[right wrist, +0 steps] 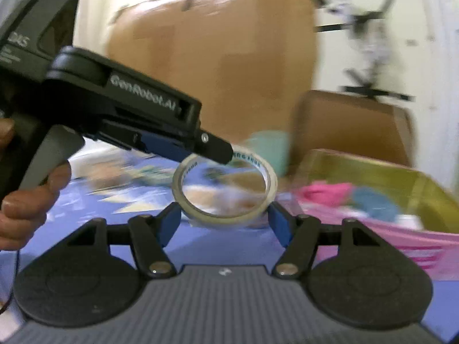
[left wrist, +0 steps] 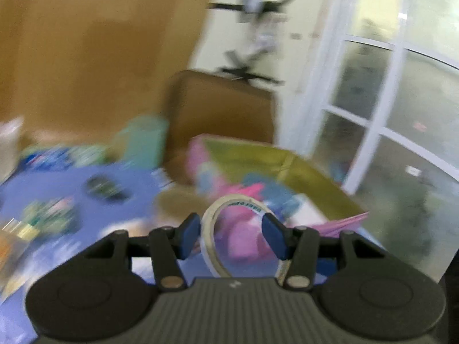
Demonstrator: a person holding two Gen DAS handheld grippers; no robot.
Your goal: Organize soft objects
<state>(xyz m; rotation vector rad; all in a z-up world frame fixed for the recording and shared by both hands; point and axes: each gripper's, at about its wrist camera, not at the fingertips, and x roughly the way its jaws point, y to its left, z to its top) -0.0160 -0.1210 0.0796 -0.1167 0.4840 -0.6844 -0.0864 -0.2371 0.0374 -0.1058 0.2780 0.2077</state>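
Two hand-held grippers meet: your left hand-held gripper (left wrist: 232,236) pinches the tape roll (right wrist: 225,185) while your right hand-held gripper (right wrist: 225,219) spreads wide, seemingly for handover toward the box (right wrist: 373,172) at two o'clock.

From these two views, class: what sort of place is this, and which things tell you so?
Probably a room in a home, perhaps mid-move or used for storage. Large cardboard boxes stand against the wall, a white-framed glass door gives onto a wet yard, and an open box holds bright soft things.
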